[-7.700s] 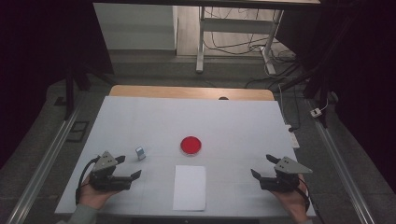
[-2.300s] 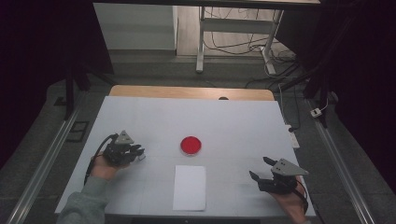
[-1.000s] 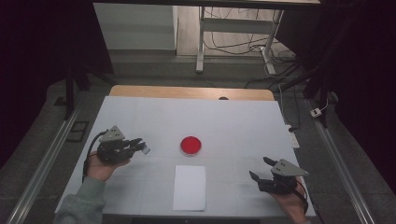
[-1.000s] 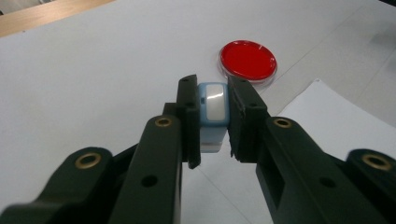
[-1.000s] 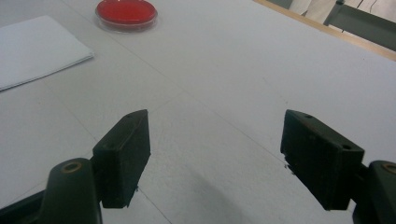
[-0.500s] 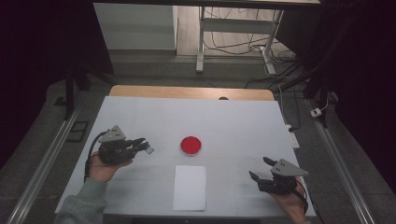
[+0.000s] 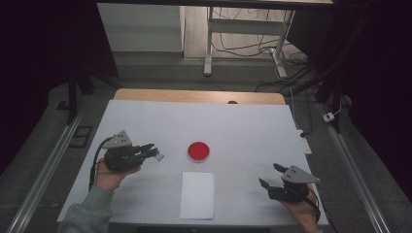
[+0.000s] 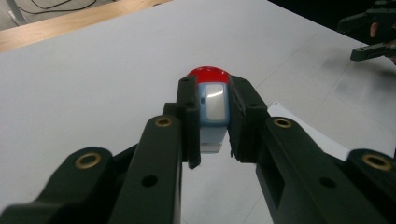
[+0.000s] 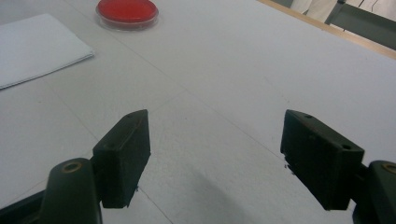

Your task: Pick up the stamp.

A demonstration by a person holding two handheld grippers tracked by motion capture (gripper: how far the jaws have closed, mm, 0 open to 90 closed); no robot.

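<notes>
My left gripper (image 7: 154,151) is shut on a small blue-and-white block (image 8: 212,109), held a little above the table left of centre. The block (image 7: 158,156) points toward a round red dish (image 7: 198,151), which peeks out just behind it (image 8: 208,73). A white sheet of paper (image 7: 197,194) lies in front of the dish. At the front right, my right gripper (image 7: 269,174) rests low over the white table with its jaws wide apart and nothing between them (image 9: 215,154). From there the dish (image 9: 127,11) and the paper (image 9: 32,46) lie further off to the left.
The white table top (image 7: 243,126) has a wooden strip (image 7: 194,95) along its far edge. Metal rails (image 7: 48,160) run along both sides. Beyond the table stand a metal frame leg (image 7: 209,43) and loose cables (image 7: 252,43) on the floor.
The block stood on the table at first; my left gripper has since closed on it and lifted it, drifting slightly right toward the red dish. The right gripper has stayed put.
</notes>
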